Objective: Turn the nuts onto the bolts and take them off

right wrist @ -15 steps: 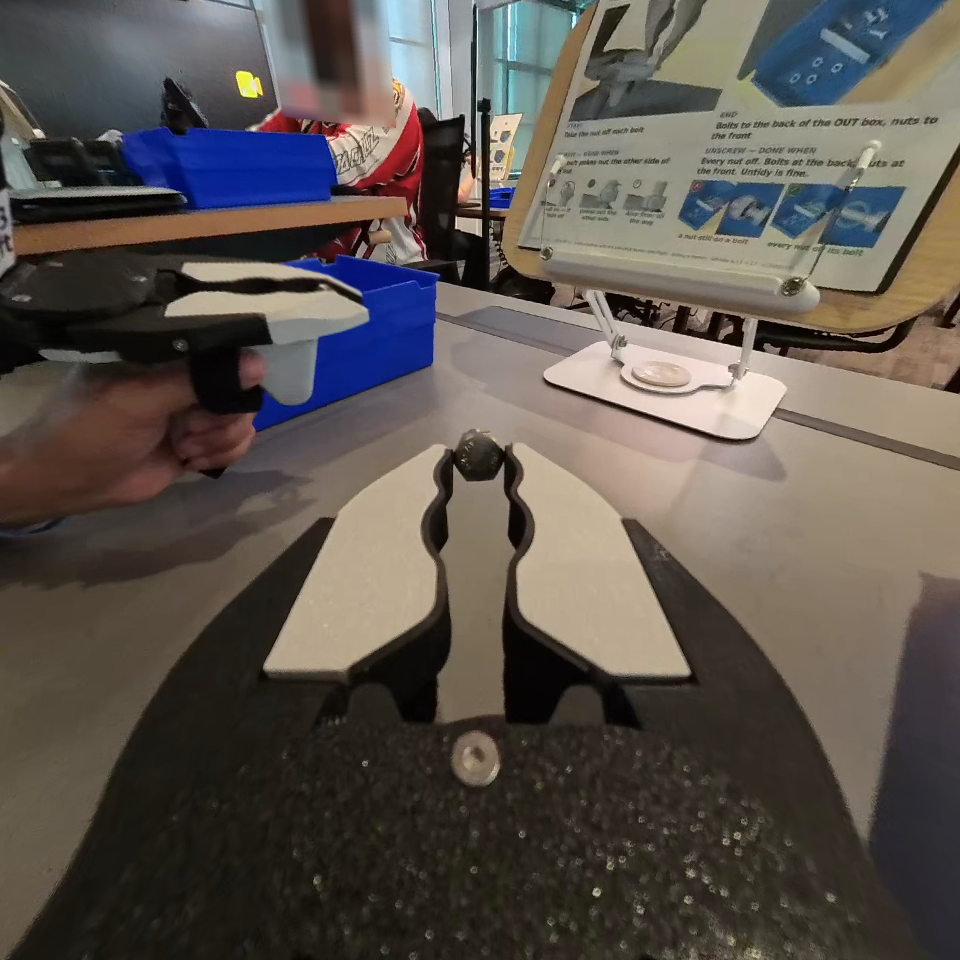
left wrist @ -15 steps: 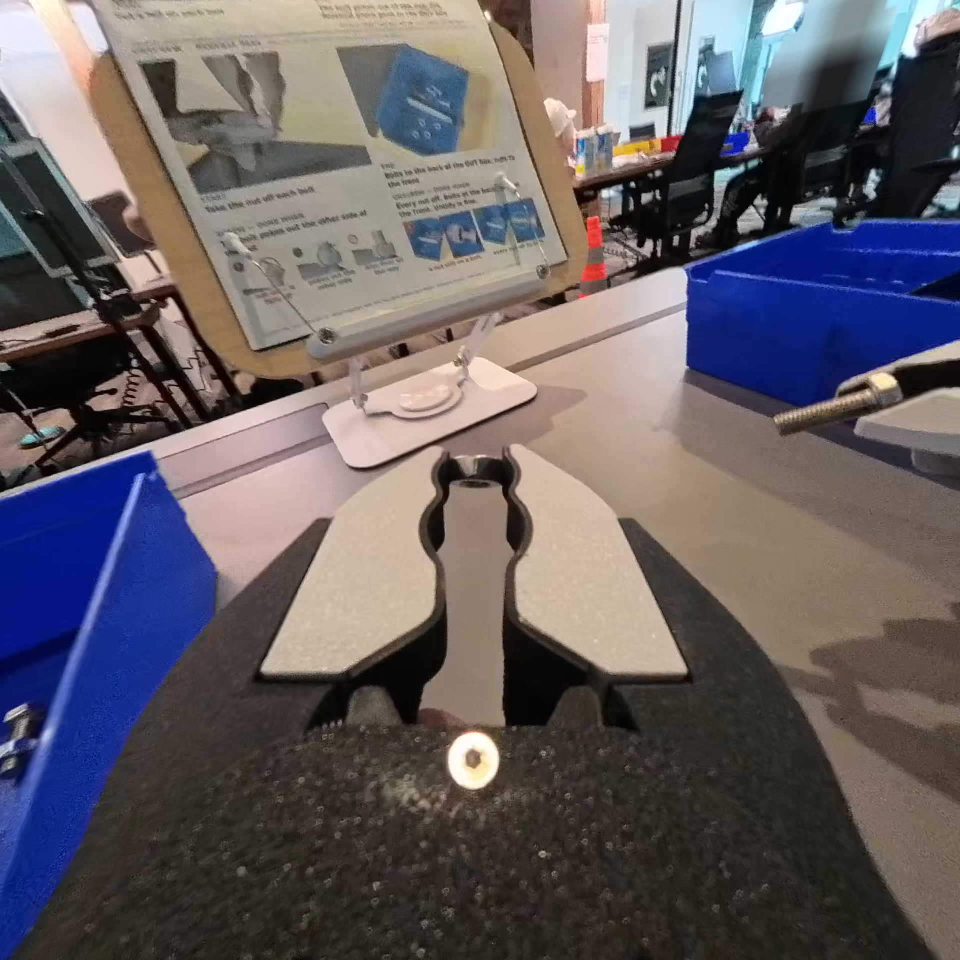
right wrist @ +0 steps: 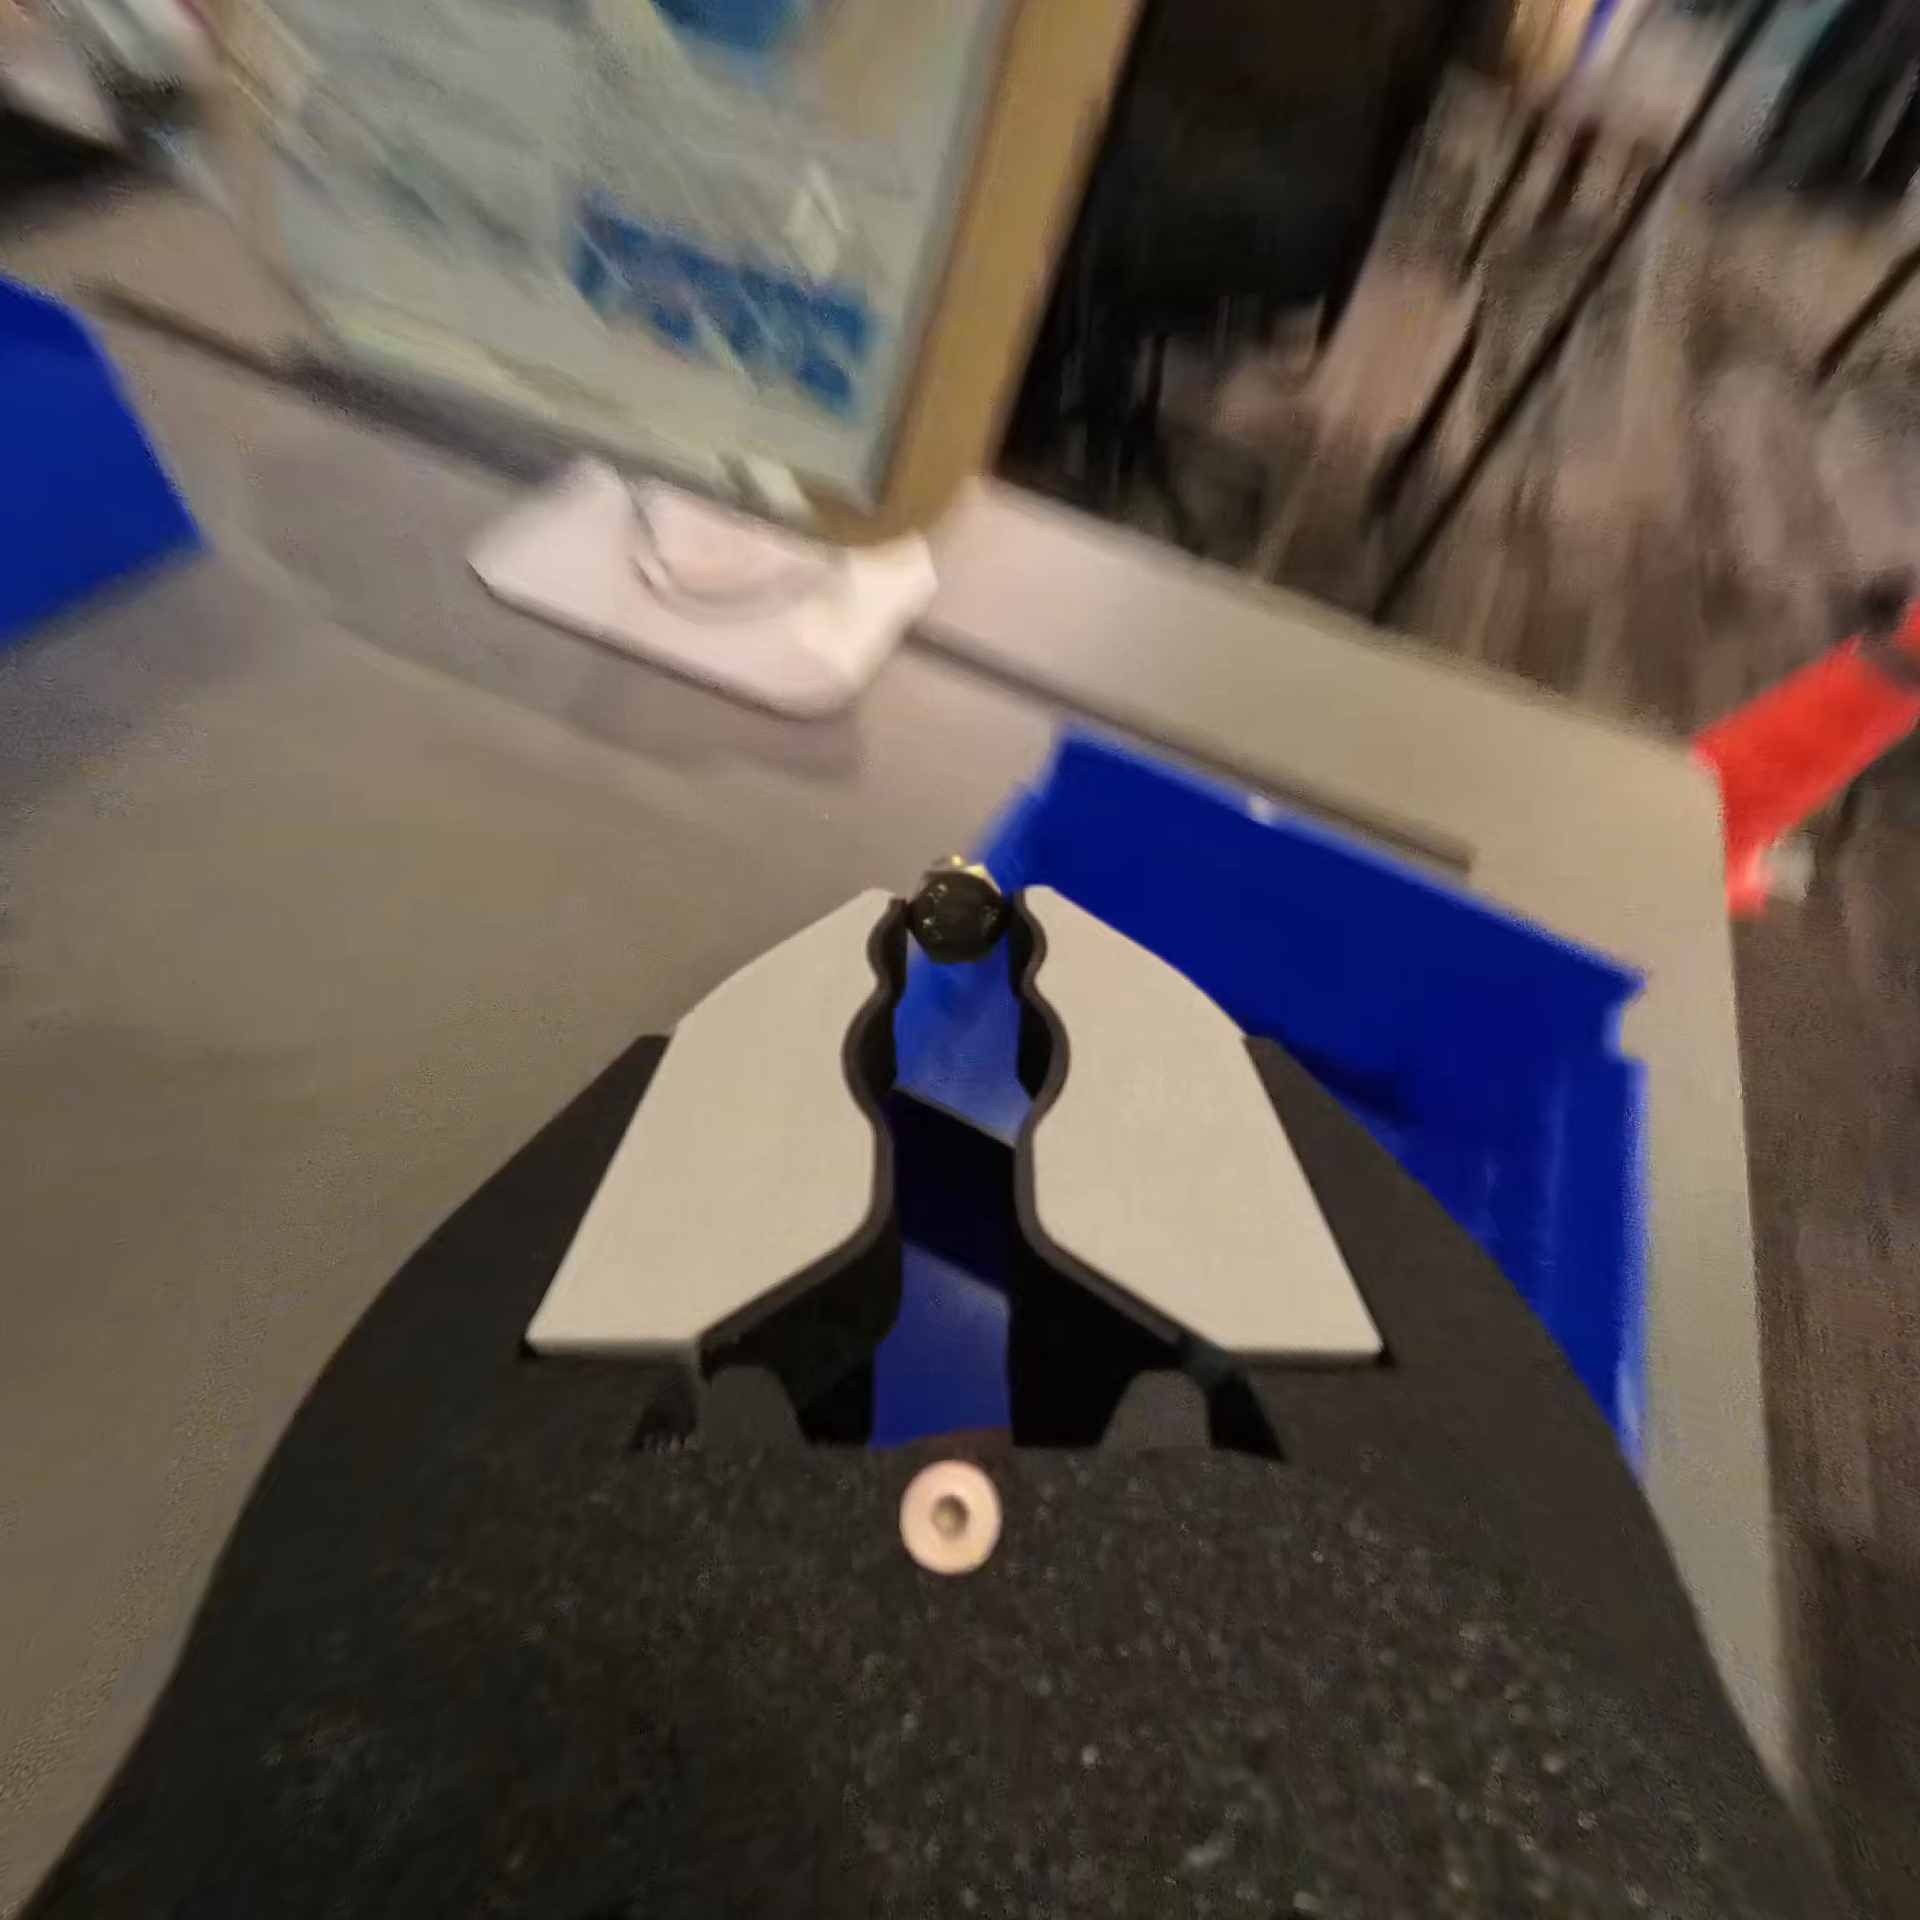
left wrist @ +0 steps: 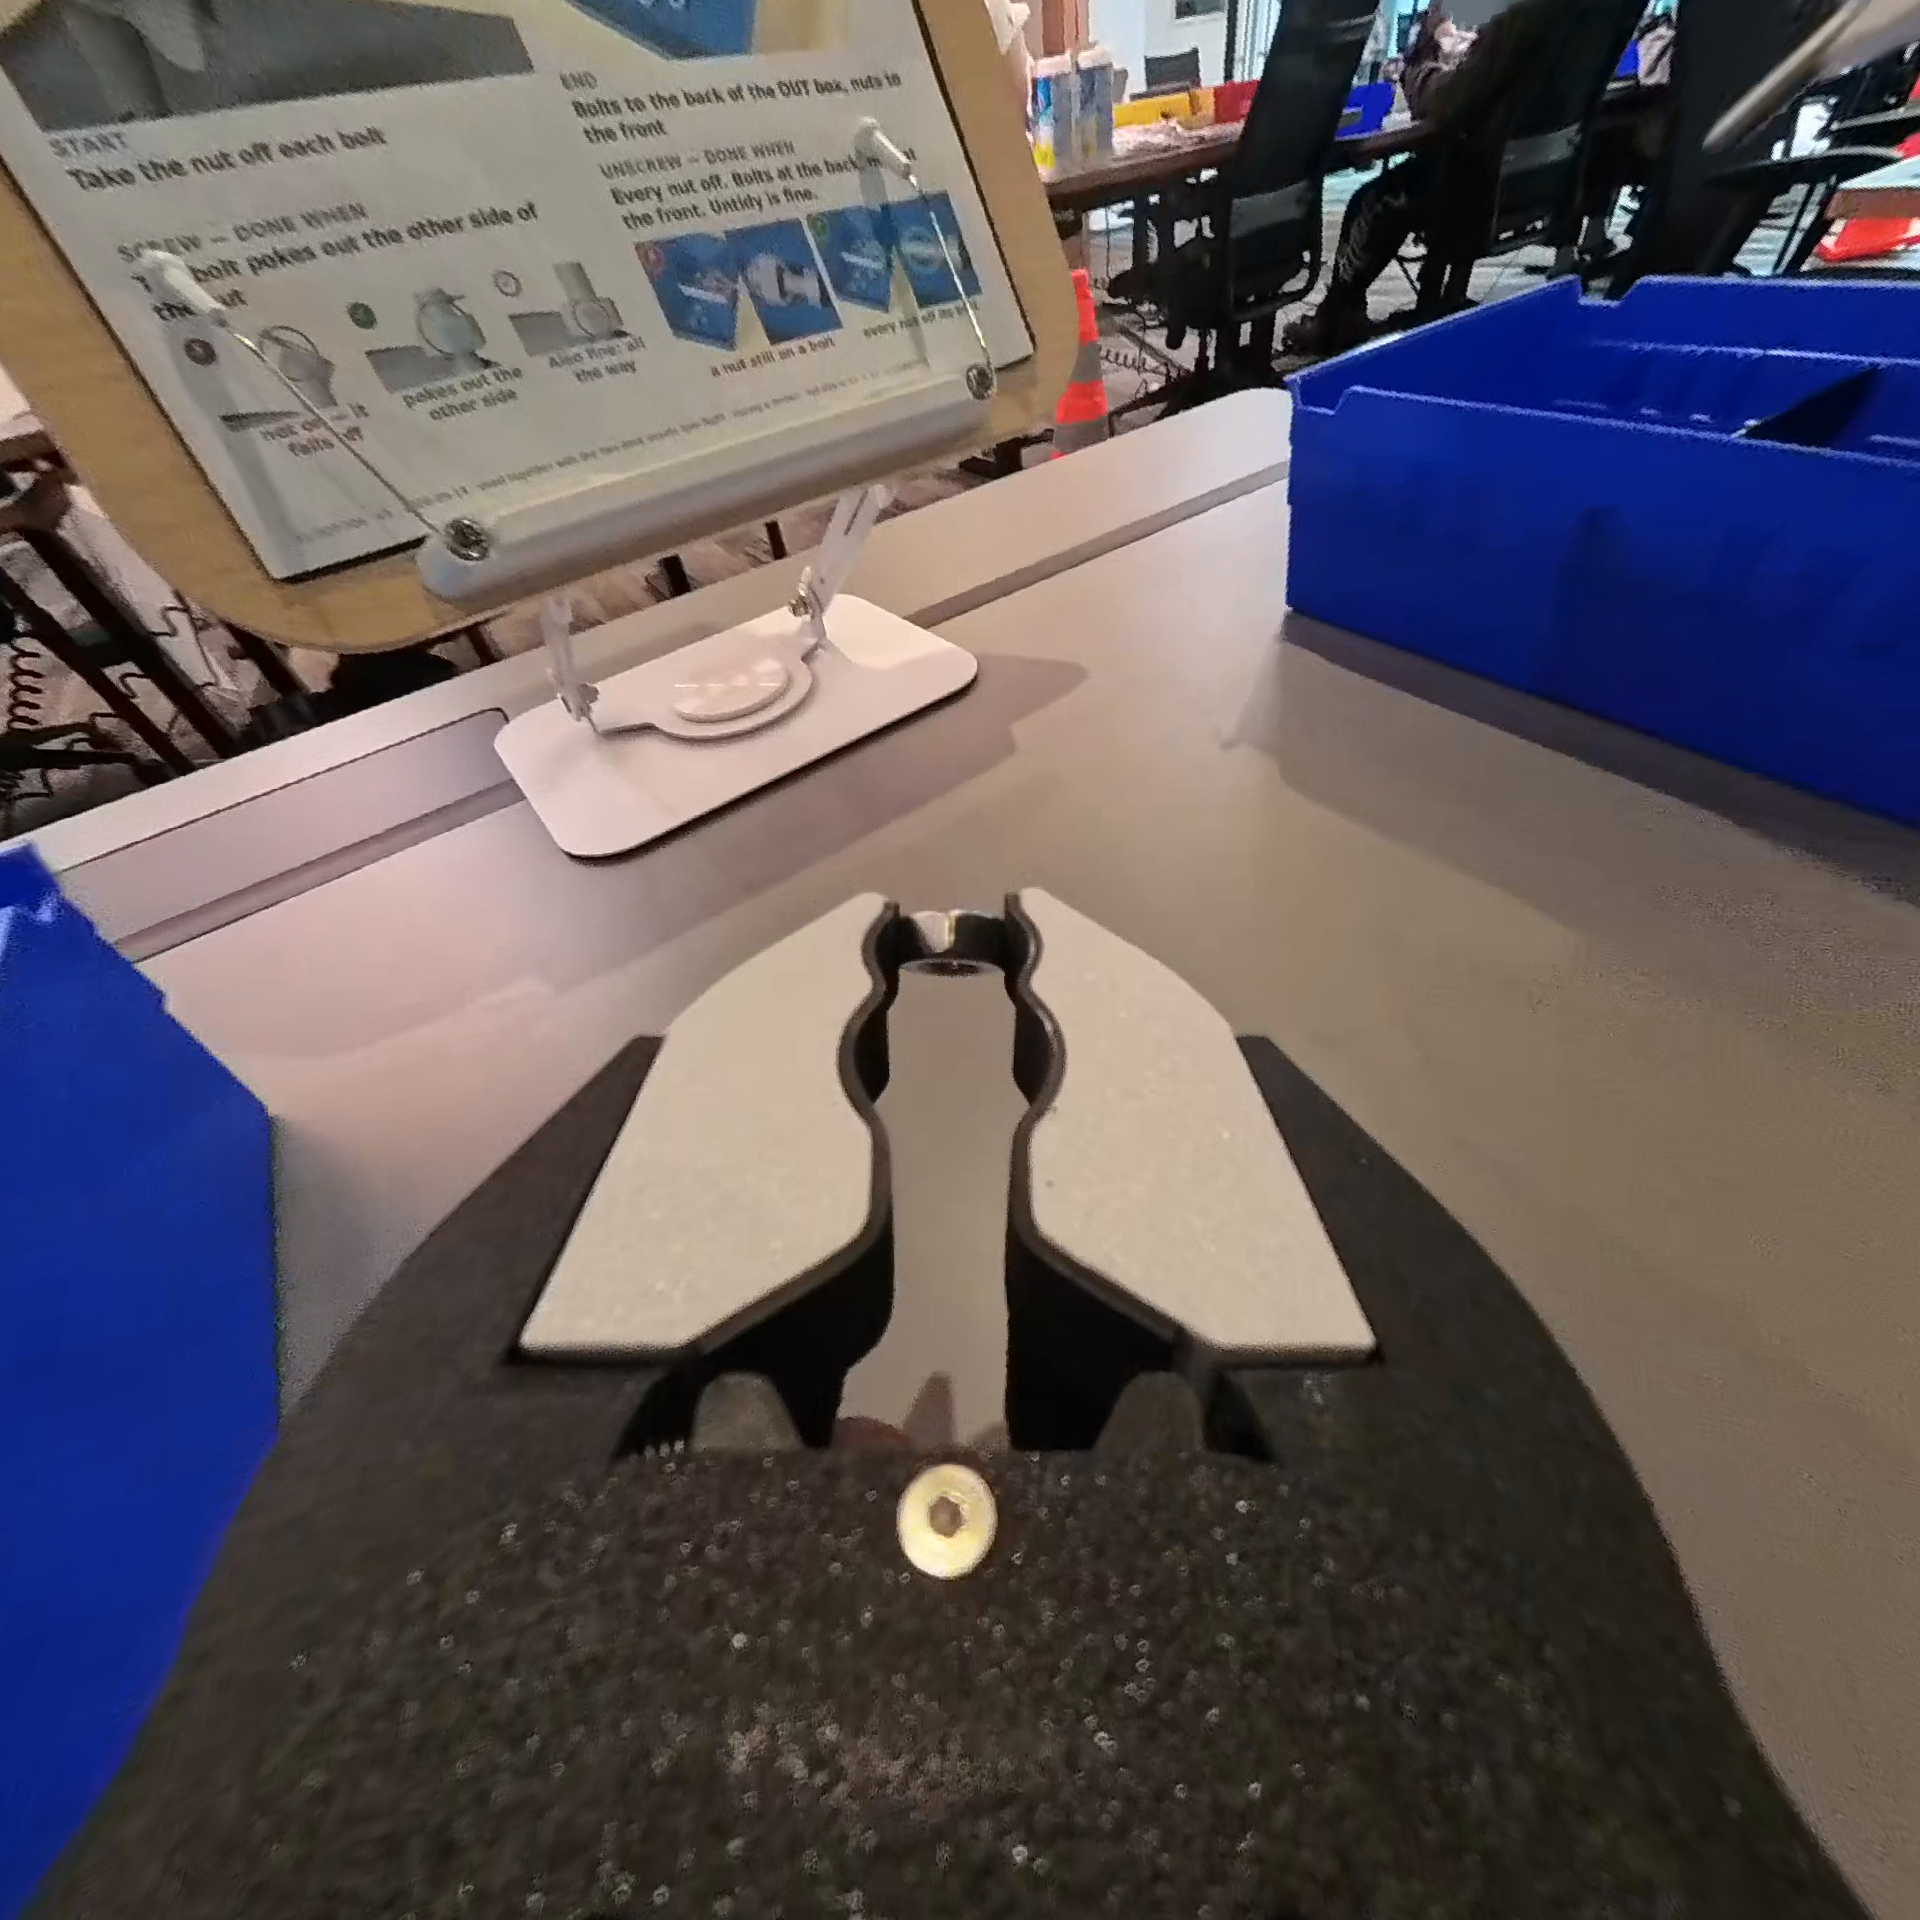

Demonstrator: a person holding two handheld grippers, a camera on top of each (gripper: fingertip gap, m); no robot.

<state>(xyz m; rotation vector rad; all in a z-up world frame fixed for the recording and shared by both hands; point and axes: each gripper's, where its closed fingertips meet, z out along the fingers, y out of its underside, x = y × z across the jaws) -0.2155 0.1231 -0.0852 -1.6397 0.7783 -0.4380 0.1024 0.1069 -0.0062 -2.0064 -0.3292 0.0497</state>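
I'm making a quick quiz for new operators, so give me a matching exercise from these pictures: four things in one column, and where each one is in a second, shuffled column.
Things:
1. nut
2. bolt
3. instruction board
4. blue bin

Places:
A. on a white stand at the table's back
B. below the right gripper
C. between the left gripper's fingertips
D. between the right gripper's fingertips

Pairs: 1-C, 2-D, 3-A, 4-B

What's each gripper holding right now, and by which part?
Left gripper pinches a nut by its outer flats at the fingertips. Right gripper grips a bolt by its head.
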